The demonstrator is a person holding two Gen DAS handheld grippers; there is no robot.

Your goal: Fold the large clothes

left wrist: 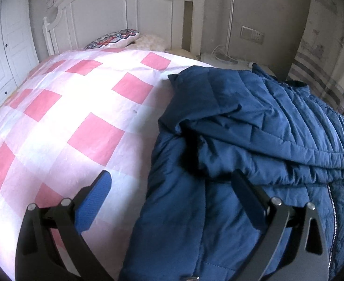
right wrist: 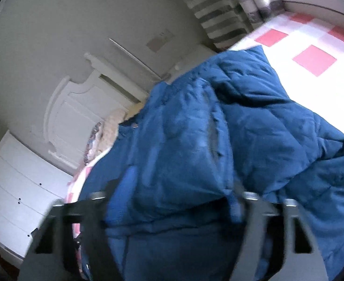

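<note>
Left tongs (left wrist: 169, 185): held wide open above the bed; nothing is gripped. One pad hangs over the quilt, the other over the jacket's edge.

Right tongs (right wrist: 179, 196): a thick bunch of jacket fabric is seen bulging between the jaws, which stand fairly close together. It is judged to be clamped, though the view is blurred and pad contact cannot be confirmed.

Jacket (left wrist: 254, 128): a navy padded jacket, lying on the bed ahead of and to the right of the left tongs, directly ahead of and between the right tongs.

Done so far: a sleeve or side panel appears to be laid across the body, with layers stacked in ridges. The zip edge is seen beside the left tongs' right finger.

Left to do: the shape is lumpy and irregular, so the fold is judged to be partway. Further folds and flattening appear to be needed.

Quilt (left wrist: 78, 117): pink and white checks, bare to the left of the left tongs.

Left view only: the jacket's outline on the bed, the zip, the headboard (left wrist: 115, 7) and pillow (left wrist: 114, 38) beyond.

Right view only: the fabric between the right jaws, and the quilt beyond the jacket's far side.
</note>
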